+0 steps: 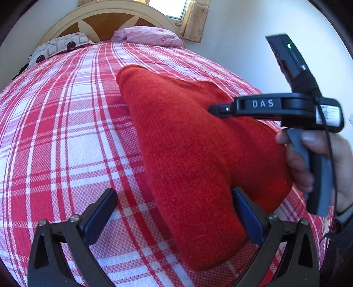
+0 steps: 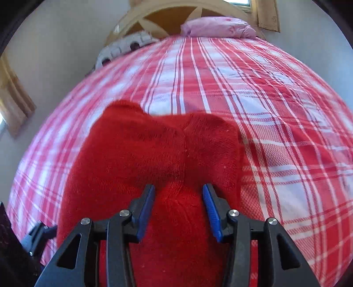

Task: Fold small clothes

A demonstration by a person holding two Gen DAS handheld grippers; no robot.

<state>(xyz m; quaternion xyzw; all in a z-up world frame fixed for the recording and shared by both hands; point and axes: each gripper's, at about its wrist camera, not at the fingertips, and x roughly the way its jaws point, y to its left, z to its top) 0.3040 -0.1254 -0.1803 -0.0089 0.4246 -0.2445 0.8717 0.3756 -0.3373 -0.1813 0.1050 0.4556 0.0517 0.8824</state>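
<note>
A red knitted garment (image 1: 187, 154) lies on the red-and-white plaid bedspread (image 1: 66, 132). My left gripper (image 1: 174, 194) is open wide; the garment's near end lies between its fingers, against the right pad (image 1: 247, 212). In the right wrist view the same garment (image 2: 143, 150) spreads below and ahead of my right gripper (image 2: 178, 189), which is open with a raised fold of red knit between its blue pads (image 2: 211, 209), not pinched. The right gripper's body (image 1: 275, 106) and the hand holding it show at the right of the left wrist view.
The bedspread (image 2: 264, 110) covers the whole bed. A pink pillow (image 1: 152, 36) and a patterned pillow (image 1: 57, 46) lie by the wooden headboard (image 1: 106, 22). White walls and a curtained window (image 1: 194, 19) stand behind. The bed's right edge is near the hand.
</note>
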